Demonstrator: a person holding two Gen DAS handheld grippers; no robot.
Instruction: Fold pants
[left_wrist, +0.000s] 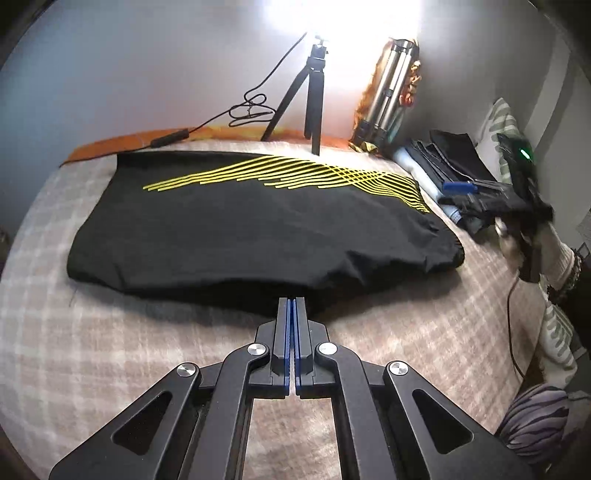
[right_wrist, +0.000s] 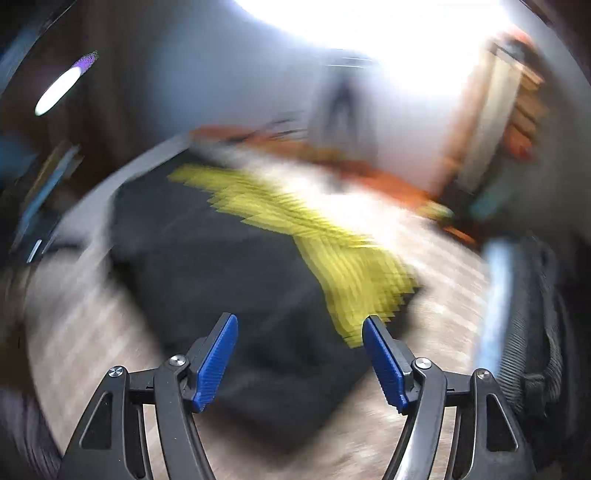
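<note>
Here, left tongs (left_wrist: 294, 301) closed on pants (left_wrist: 258, 229).

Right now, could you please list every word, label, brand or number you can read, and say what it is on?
None can be read.
The pants carry only yellow stripes, no lettering.
The folded clothes stack shows no readable label.
The right wrist view is too blurred to read.

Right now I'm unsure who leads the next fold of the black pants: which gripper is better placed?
Left. The left gripper is shut at the near hem of the pants, ready to lift. The right gripper is open, empty and blurred.
</note>
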